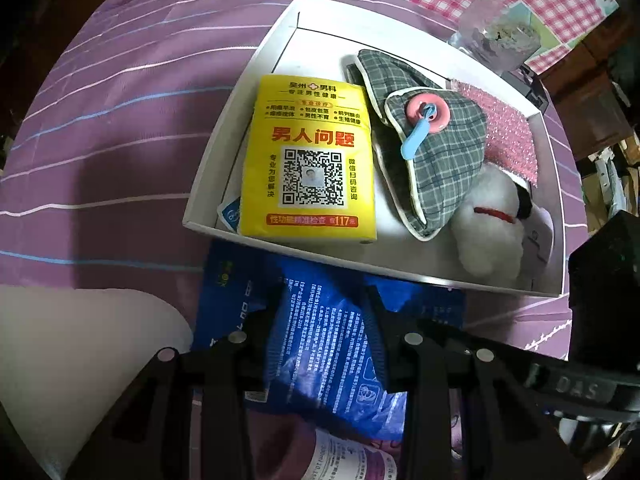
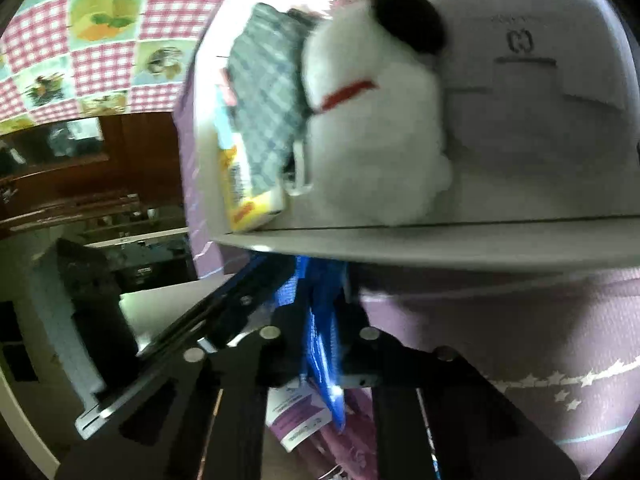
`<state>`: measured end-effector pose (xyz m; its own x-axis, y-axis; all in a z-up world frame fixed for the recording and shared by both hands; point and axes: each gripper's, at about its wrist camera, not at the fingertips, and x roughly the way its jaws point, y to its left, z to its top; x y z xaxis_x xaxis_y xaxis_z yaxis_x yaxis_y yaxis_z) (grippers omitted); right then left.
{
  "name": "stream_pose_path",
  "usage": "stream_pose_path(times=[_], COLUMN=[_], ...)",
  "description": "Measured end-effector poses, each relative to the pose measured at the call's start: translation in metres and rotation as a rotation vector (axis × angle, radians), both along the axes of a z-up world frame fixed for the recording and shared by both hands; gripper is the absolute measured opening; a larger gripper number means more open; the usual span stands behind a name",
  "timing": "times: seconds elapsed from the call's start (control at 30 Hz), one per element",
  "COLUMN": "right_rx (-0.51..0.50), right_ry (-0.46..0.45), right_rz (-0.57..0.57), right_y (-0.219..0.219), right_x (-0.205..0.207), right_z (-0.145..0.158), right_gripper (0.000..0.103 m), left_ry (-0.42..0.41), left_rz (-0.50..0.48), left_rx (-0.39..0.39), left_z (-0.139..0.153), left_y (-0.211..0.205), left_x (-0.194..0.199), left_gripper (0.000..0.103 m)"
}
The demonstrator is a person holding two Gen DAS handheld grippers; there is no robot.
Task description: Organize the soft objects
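With the blue packet (image 1: 324,344) clamped by both the left gripper (image 1: 324,332) and the right gripper (image 2: 320,320) just short of the white box (image 1: 400,268) near wall, the transfer step appears current; next, lift it over the wall into the space beside the yellow tissue pack (image 1: 310,160).

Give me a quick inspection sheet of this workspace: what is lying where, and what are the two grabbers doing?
Surface: purple striped bedcover.
Job's things: white box holds a yellow tissue pack, plaid pouch, pink sparkly cloth and white plush dog; blue plastic packet is outside its near wall.
Clutter: clear jar beyond the box; labelled purple item under the packet.
Grippers: left hand-held gripper and right hand-held gripper each shut on the blue plastic packet.
Cables: nothing seen.
Surroundings: checked pink quilt, dark wooden furniture.
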<state>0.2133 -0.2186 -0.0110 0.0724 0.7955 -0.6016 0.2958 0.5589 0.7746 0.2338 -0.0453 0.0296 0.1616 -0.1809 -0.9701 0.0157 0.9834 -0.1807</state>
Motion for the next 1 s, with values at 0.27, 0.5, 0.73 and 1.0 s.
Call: stream_pose_path(times=[0.27,0.5,0.73,1.0], right_rx=[-0.011,-0.035,-0.066,-0.105], right_ry=[-0.066,-0.163,-0.244,-0.308], right_rz=[-0.027,-0.065,-0.105,-0.156], right_y=[-0.012,-0.026,-0.038,-0.055], right_x=[-0.003,-0.009,-0.017,-0.028], right_z=[0.025,0.057,0.087,0.111], right_gripper=[0.007,0.007,0.007,0.007], left_ry=[-0.069,-0.150,-0.174,-0.202], left_rz=[-0.020,-0.017,-0.017,-0.018], left_rx=[-0.057,-0.073,-0.053,-0.045], left_z=[0.028,0.062,0.072,0.077], left_y=[-0.003,0.002,0.001,-0.002], left_x=[-0.009,-0.024,-0.032,-0.033], left_gripper=[0.035,0.035,0.035,0.035])
